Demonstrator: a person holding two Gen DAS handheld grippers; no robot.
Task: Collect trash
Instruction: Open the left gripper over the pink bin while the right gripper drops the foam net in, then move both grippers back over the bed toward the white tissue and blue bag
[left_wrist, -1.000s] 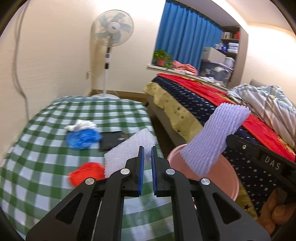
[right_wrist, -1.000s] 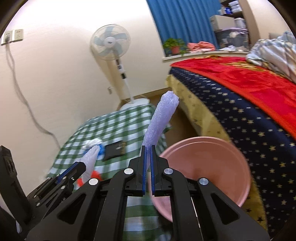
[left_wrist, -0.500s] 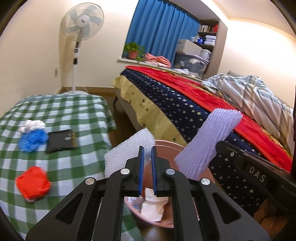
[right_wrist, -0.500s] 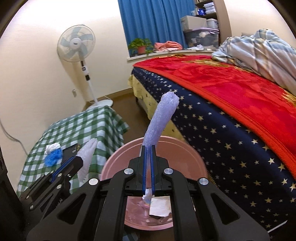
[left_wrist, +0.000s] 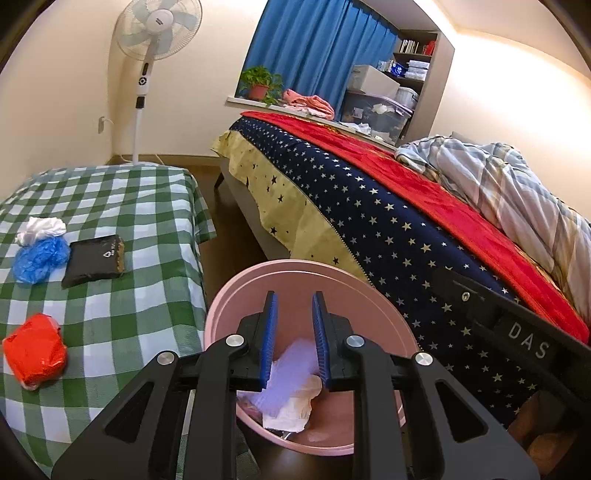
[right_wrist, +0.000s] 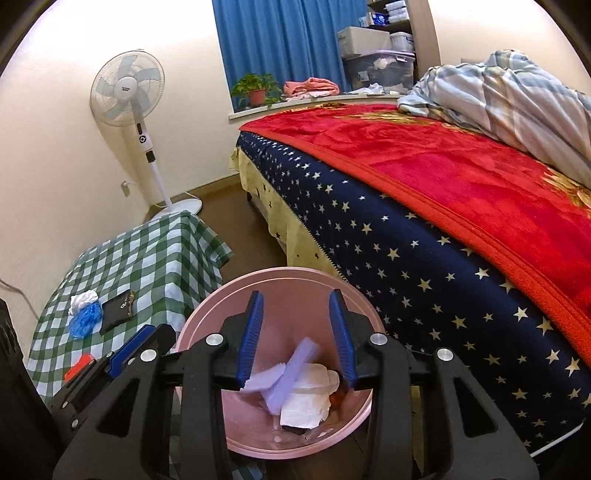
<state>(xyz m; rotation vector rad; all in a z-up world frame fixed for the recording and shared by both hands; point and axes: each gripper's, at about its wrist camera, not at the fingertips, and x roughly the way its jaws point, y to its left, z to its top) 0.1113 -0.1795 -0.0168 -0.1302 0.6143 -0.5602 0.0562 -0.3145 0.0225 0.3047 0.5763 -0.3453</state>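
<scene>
Right wrist view: both grippers, left gripper (left_wrist: 291, 332) and right gripper (right_wrist: 297, 328), hover released above the pink bin (right_wrist: 207, 314), so foam sheets (right_wrist: 291, 373) land inside.

I see the bin (right_wrist: 207, 306) on the floor between the table (left_wrist: 147, 206) on its left and the bed (right_wrist: 406, 236) on its right. Foam pieces (right_wrist: 284, 376) lie in it on crumpled paper (right_wrist: 306, 402); a fan (left_wrist: 147, 55) stands behind the table.

Both wrist cameras look steeply down from close above the pink bin (left_wrist: 373, 295) (right_wrist: 207, 310), facing the far curtained wall. The left view sits on the bin's table (left_wrist: 147, 206) side, the right view nearer the bed (right_wrist: 424, 236); both share bin, table and bed.
</scene>
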